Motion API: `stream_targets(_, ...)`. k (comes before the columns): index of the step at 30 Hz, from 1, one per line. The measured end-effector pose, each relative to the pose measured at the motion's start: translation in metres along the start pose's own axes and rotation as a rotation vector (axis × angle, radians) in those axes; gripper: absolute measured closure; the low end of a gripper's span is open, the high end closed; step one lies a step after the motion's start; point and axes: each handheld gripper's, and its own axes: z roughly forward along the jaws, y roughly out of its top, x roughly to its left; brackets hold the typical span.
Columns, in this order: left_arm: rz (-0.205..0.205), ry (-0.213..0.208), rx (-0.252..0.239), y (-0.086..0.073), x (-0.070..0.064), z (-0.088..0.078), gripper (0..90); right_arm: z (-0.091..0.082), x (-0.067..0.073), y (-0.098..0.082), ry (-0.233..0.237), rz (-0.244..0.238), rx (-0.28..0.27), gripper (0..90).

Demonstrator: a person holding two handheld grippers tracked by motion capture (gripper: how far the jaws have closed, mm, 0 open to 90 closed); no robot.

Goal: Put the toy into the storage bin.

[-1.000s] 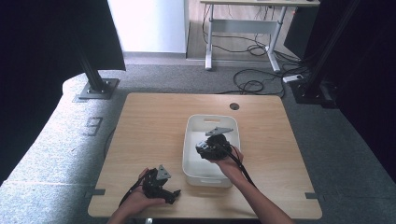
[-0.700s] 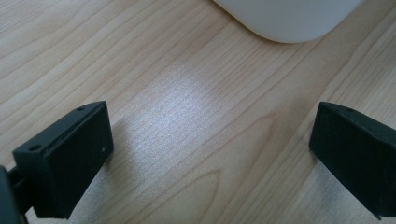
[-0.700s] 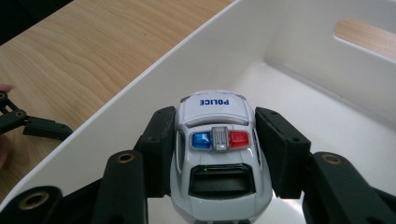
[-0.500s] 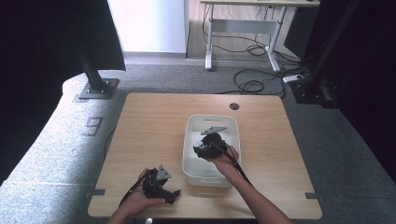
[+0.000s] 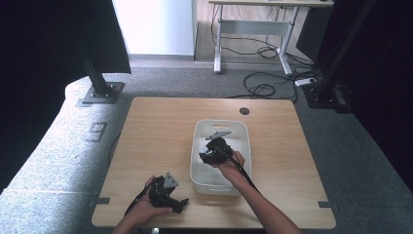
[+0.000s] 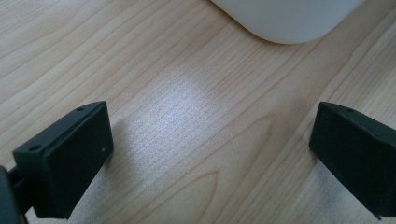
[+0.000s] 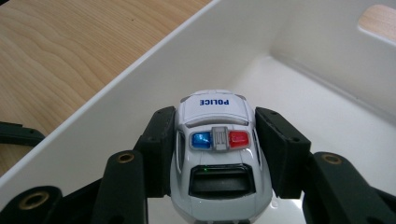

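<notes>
Inside the white bin (image 7: 116, 88), right gripper (image 7: 215, 149) fingers pinch a police car (image 7: 215, 154); left gripper (image 6: 210, 154) fingers spread.

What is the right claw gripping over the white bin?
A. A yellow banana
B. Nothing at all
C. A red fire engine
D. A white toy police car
D: in the right gripper view the right claw has its pads pressed on both sides of a white toy police car, marked POLICE with a blue and red light bar, above the inside of the white bin.
</notes>
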Motion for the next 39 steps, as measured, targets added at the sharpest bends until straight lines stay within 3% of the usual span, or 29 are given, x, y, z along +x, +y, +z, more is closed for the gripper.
stream_targets(16, 0.001, -0.002, -0.001, 0.0, 0.0, 0.0, 0.0, 0.021, -0.002, -0.001, -0.014, -0.001, 0.062, 50.2)
stream_targets(32, 0.0, 0.0, -0.004, 0.0, -0.001, 0.0, 0.0, 0.029, -0.007, 0.005, -0.022, 0.0, 0.09, 50.2)
stream_targets(39, 0.003, -0.001, -0.003, 0.0, 0.0, 0.0, 0.0, 0.036, -0.006, 0.004, -0.005, -0.003, 0.116, 50.1)
